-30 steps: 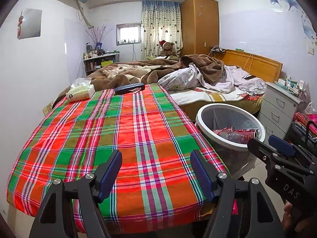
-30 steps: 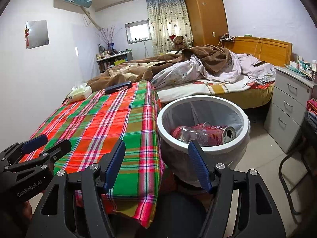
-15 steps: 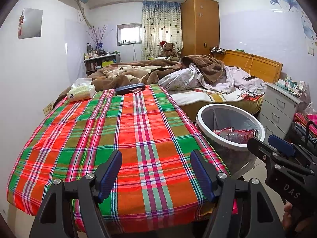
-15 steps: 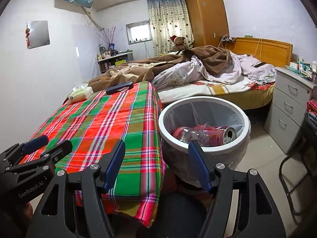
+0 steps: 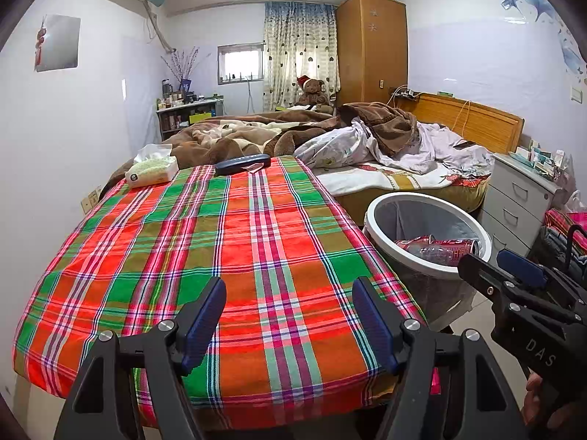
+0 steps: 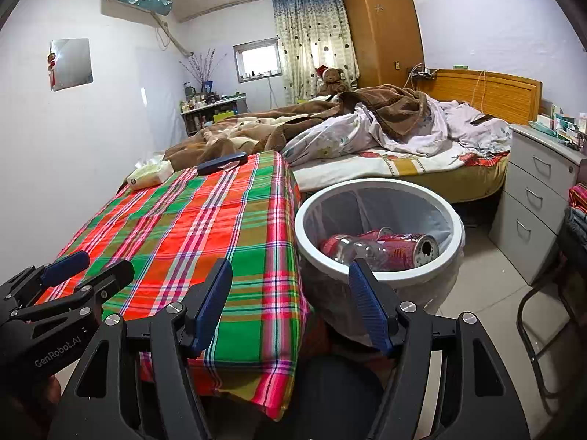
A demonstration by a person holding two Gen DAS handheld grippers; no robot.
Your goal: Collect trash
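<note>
Two grippers, left gripper [image 5: 288, 315] and right gripper [image 6: 290, 295], gape wide, empty; red can [image 6: 403, 251] lies in the white bin [image 6: 445, 256], right of centre.

A tissue pack [image 5: 151, 170] and dark case [image 5: 242, 164] sit mid-frame on the plaid tablecloth [image 5: 205, 256]; teddy bear [image 5: 312, 91] upper centre.

You can only see the top of the trash bin [image 6: 378, 187]; its bottom hides behind your right gripper [image 6: 290, 300]. The bottle [image 6: 352, 249] covers part of the can [image 6: 411, 249]. The shelf [image 5: 183, 110] things are too small to tell.
</note>
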